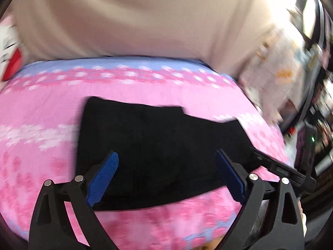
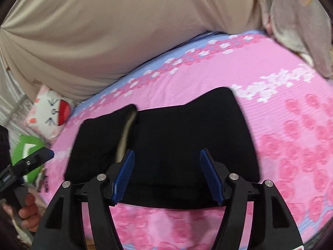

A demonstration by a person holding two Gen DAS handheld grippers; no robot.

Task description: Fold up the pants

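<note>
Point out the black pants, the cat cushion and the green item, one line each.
black pants (image 2: 187, 137): right wrist view, middle of the folded cloth.
cat cushion (image 2: 49, 112): right wrist view, its white face.
green item (image 2: 27, 145): right wrist view, its top surface.

— What sort of place is this?
— A bedroom at home: a bed with a pink rose-print sheet (image 2: 281, 79), a beige curtain (image 2: 116, 31) behind it, and a cat-face cushion (image 2: 50, 112) at its far left corner.
</note>
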